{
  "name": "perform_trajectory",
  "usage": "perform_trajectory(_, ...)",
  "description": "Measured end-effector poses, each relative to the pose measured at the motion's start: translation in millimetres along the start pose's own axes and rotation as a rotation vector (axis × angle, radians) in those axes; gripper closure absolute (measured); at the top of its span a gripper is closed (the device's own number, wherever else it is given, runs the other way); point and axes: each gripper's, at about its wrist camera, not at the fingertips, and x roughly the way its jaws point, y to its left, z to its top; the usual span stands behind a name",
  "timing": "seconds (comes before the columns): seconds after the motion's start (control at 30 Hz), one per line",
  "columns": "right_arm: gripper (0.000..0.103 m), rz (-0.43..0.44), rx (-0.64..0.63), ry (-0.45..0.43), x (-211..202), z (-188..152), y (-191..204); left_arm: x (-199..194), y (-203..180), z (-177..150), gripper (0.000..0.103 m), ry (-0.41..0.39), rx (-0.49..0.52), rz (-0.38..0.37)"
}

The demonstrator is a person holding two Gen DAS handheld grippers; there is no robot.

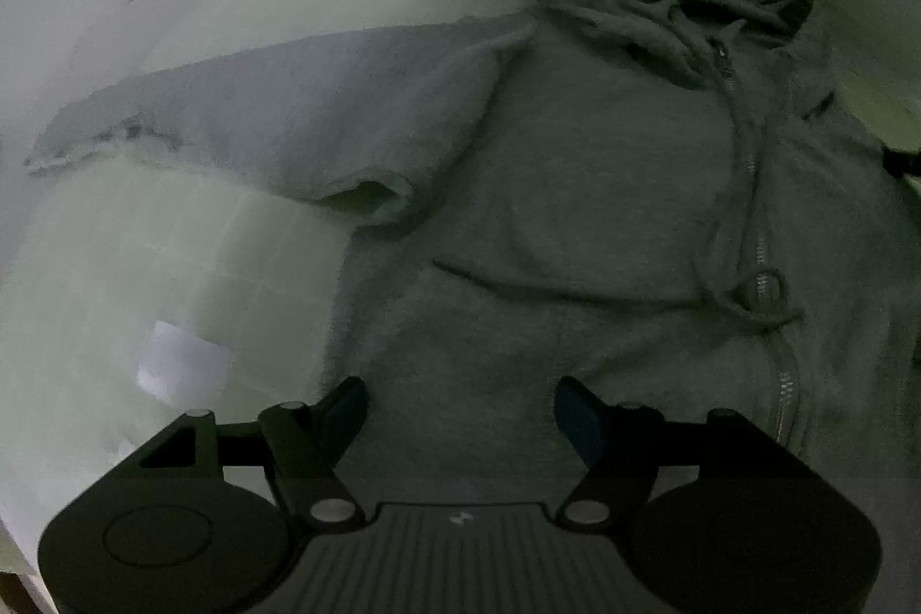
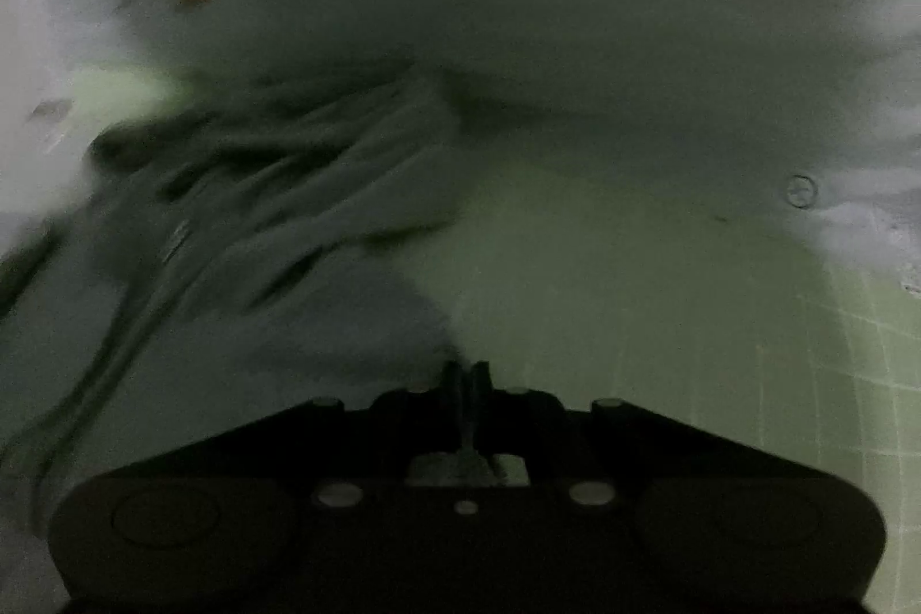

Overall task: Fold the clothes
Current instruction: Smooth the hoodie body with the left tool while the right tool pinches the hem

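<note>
A grey zip-up hooded fleece (image 1: pixel 575 188) lies spread on a pale green grid mat (image 1: pixel 161 257), front up, zipper (image 1: pixel 760 234) running down its right side, hood bunched at the top, one sleeve (image 1: pixel 276 119) stretched out to the left. My left gripper (image 1: pixel 460 418) is open and hovers over the fleece's lower body, holding nothing. My right gripper (image 2: pixel 469 375) is shut on an edge of the grey fleece (image 2: pixel 276 234), which stretches away to the left, blurred by motion.
The green mat (image 2: pixel 662 326) extends to the right of the fleece in the right wrist view. A white tag or paper patch (image 1: pixel 178 361) lies on the mat left of the left gripper. A white surface borders the mat at the top left.
</note>
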Motion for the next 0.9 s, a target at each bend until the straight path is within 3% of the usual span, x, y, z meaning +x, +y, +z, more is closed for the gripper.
perform_trajectory(0.07,0.1,-0.04,-0.006,-0.004,0,9,-1,-3,8,-2,0.03,-0.008,0.001,0.033)
perform_trajectory(0.13,0.092,-0.103,-0.019,-0.03,-12,10,3,-7,19,-4,0.03,-0.014,-0.014,0.057)
perform_trajectory(0.2,0.049,-0.13,0.015,-0.071,-37,3,4,-11,34,-12,0.029,-0.011,-0.038,0.07)
perform_trajectory(0.23,0.047,-0.127,0.049,-0.089,-54,-6,4,-12,42,-16,0.029,-0.01,-0.05,0.076)
perform_trajectory(0.3,0.047,-0.103,0.112,-0.092,-87,-32,5,-14,55,-27,0.029,0.007,-0.06,0.078)
perform_trajectory(0.43,0.047,-0.033,0.236,-0.035,-143,-105,19,-22,72,-51,0.029,0.023,-0.081,0.004)
perform_trajectory(0.6,0.048,0.025,0.364,0.062,-184,-185,45,-29,78,-70,0.031,0.019,-0.003,-0.075)
perform_trajectory(0.7,0.048,-0.014,0.428,0.102,-194,-214,60,-32,80,-73,0.052,0.016,0.028,-0.143)
perform_trajectory(0.77,0.051,-0.022,0.468,0.104,-201,-224,64,-32,80,-72,0.084,0.016,0.058,-0.194)
perform_trajectory(0.83,0.066,-0.024,0.505,0.098,-208,-232,67,-34,80,-72,0.09,0.016,0.078,-0.233)
perform_trajectory(0.87,0.082,-0.033,0.529,0.092,-210,-237,69,-35,79,-74,0.093,0.012,0.098,-0.233)
perform_trajectory(0.9,0.087,-0.042,0.553,0.087,-212,-241,70,-36,78,-74,0.094,0.006,0.123,-0.234)
